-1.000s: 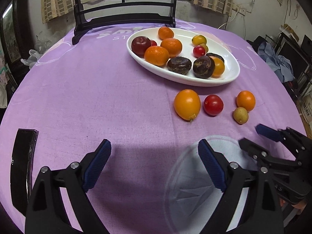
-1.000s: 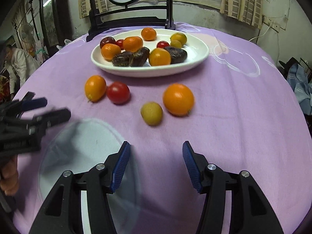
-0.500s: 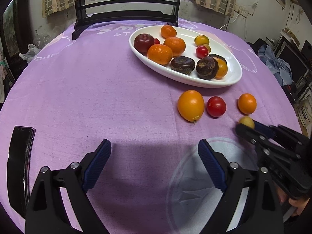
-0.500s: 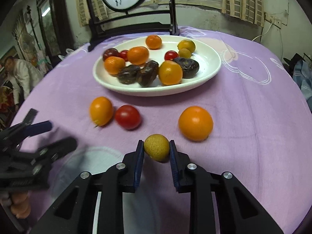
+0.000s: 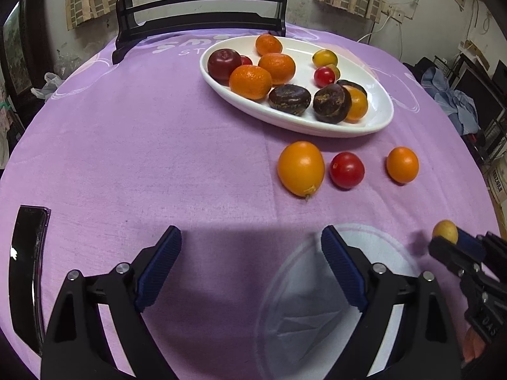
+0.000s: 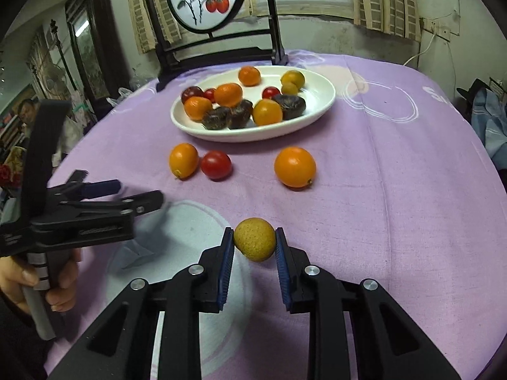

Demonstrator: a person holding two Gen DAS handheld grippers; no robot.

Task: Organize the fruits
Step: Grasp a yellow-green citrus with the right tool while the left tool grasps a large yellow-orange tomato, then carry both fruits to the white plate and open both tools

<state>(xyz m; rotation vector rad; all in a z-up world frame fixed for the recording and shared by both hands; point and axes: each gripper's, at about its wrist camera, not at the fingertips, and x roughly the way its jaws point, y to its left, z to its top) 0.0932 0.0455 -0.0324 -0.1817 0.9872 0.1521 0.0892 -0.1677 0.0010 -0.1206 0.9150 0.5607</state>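
Now my right gripper [image 6: 254, 242] pinches the yellow fruit [image 6: 254, 239], lifted near the plate [image 6: 320, 107]; next, carry it there. Left gripper [image 5: 250, 269] spread, empty.

Plate [image 6: 320, 107] with fruit at table's [image 6: 396, 190] far side; three fruits [image 6: 215, 164] before it, chair [image 6: 221, 47] behind.

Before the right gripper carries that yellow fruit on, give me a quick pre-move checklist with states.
1. Right gripper shut on the small yellow fruit: ok.
2. Fruit clear of the purple tablecloth: cannot tell.
3. Left gripper open and holding nothing: ok.
4. Free space in the white oval plate, right end: ok.
5. Loose orange fruit and red cherry tomato lie between gripper and plate: not ok.
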